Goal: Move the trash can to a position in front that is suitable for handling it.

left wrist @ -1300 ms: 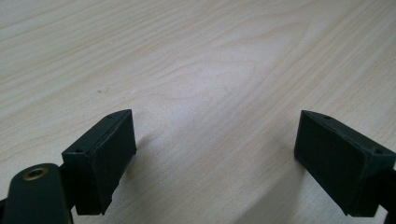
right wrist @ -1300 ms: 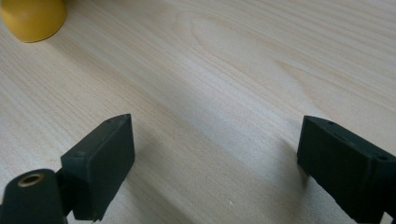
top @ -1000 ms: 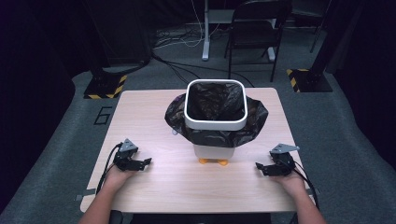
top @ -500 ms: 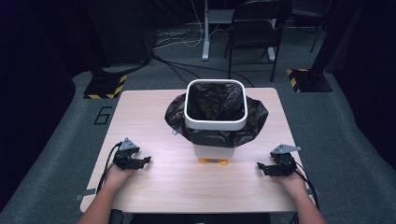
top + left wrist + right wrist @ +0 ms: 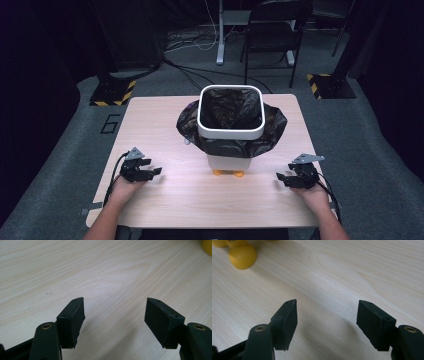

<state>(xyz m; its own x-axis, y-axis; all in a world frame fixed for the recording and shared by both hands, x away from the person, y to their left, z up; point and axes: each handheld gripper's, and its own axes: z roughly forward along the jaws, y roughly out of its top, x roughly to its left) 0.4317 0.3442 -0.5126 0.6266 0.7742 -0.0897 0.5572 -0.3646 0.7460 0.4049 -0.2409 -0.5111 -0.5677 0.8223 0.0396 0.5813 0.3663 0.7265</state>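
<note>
Bin, white plastic w/ square rounded rim, stands mid-bench, a bit toward the far edge, on small orange ball feet. Black plastic liner bag sits inside it, its top folded out over the rim and hanging in a crumpled skirt round the walls, clear of the light wood bench.

Left gripper is low over the bench near the front-left corner, jaws apart, nothing between them; its own view shows bare wood grain btwn the black pads and a yellow sliver at top right, prob. a foot of the bin. Right gripper is near the front-right corner, jaws likewise spread and empty; right gripper view has an orange foot at upper left. Both point inward at the bin base, well apart from it.

Judgement: work looks like handling the bag, and no grasp has begun. Risks from here:
- Bin is narrow at the base on round feet, wide at top; a sideways pull on the skirt from one side only could tip or slide it.
- Thin film may slip out of the pads if pinched on a single layer, or tear if snagged on the rim.
- Jaws closing too deep could clamp rim + bag together, lifting the bin too.
- Trailing cables could drag near the front edge.
</note>
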